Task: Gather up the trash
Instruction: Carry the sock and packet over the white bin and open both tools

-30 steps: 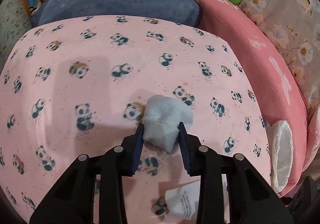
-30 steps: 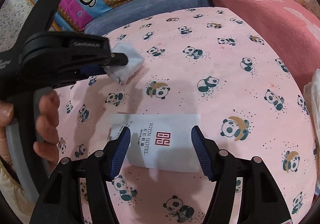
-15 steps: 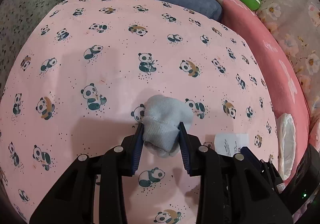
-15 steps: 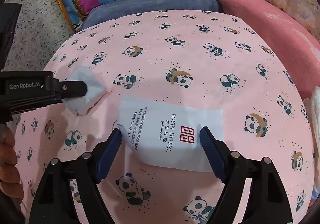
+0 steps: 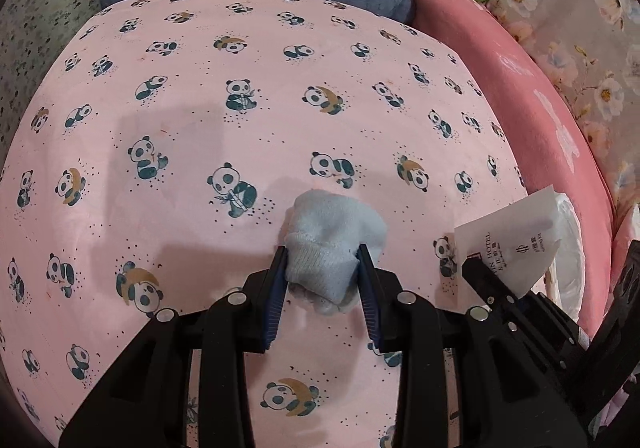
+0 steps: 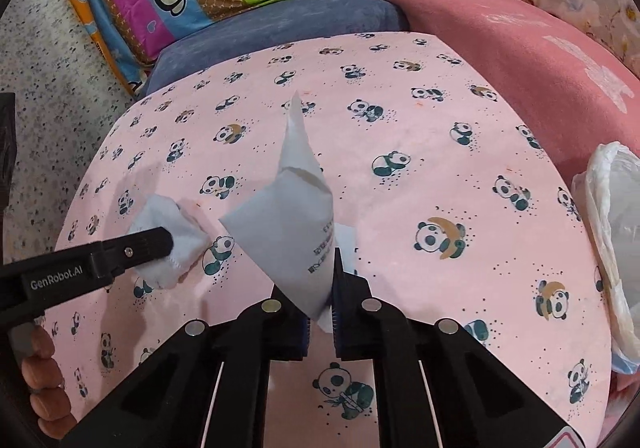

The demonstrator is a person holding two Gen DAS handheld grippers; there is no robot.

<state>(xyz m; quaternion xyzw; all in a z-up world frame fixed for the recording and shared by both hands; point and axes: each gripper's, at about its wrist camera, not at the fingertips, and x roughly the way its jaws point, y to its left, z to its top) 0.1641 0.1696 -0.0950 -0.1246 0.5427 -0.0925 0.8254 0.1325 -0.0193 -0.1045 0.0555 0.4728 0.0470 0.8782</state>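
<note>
Right wrist view shows our right gripper [image 6: 320, 312], its jaws just closed, pinching the white hotel sachet [image 6: 292, 232] by one end, so it folds up off the panda sheet [image 6: 400, 187]. Our left gripper [image 5: 322, 284] is clamped on the pale blue wad [image 5: 328, 244]. We judge the sachet could slip free on the way to the white bag [image 6: 608, 232], since only its edge is caught.

Matt cotton panda sheet [image 5: 280, 95], soft ribbed knit sock [image 5: 328, 248], creased white paper packet [image 6: 296, 232], crinkly translucent plastic bag [image 6: 612, 240], matt black plastic grippers.
</note>
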